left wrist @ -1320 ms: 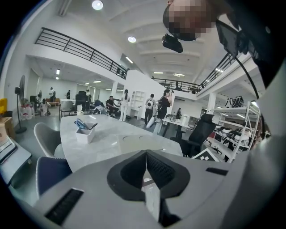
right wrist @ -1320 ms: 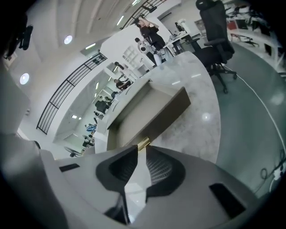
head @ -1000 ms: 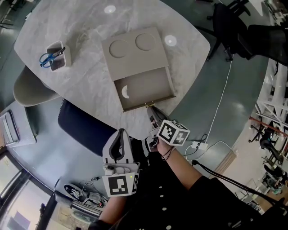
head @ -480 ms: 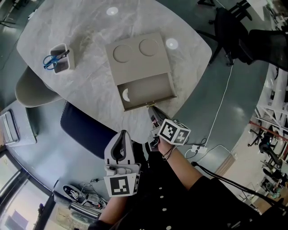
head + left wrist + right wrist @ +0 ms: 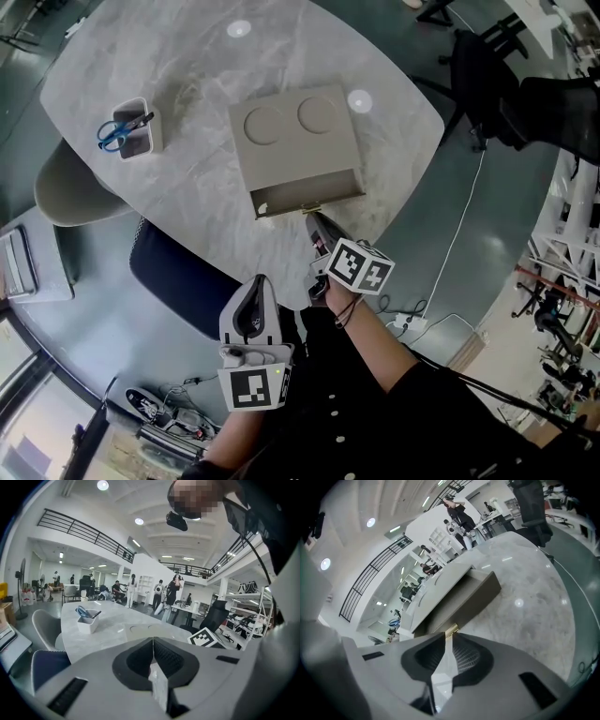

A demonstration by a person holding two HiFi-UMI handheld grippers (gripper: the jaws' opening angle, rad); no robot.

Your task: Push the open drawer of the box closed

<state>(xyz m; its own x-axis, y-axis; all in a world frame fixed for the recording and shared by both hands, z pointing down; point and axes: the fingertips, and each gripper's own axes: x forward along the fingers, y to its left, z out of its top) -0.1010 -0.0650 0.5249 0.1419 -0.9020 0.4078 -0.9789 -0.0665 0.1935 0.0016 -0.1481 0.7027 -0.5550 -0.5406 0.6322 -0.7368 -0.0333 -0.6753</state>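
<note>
A beige box (image 5: 295, 131) with two round hollows in its lid lies on the marble table (image 5: 187, 66). Its drawer (image 5: 323, 198) sticks out only a little toward me; a sliver of its inside shows at the left corner. My right gripper (image 5: 313, 222) is shut, and its tips are against the small brass knob (image 5: 310, 208) on the drawer front. In the right gripper view the knob (image 5: 451, 630) sits just past the shut tips of the right gripper (image 5: 446, 638), with the drawer front (image 5: 464, 604) behind it. My left gripper (image 5: 256, 282) is shut and held low near my body, off the table.
A white cup (image 5: 135, 131) with blue-handled scissors stands at the table's left side, also seen as the cup (image 5: 87, 621) in the left gripper view. A dark blue chair (image 5: 183, 277) and a pale chair (image 5: 61, 192) stand at the near table edge. A cable (image 5: 464, 202) runs over the floor at the right.
The drawer has slid most of the way into the box, with the shut right gripper following its knob forward. The left gripper has stayed where it was.
</note>
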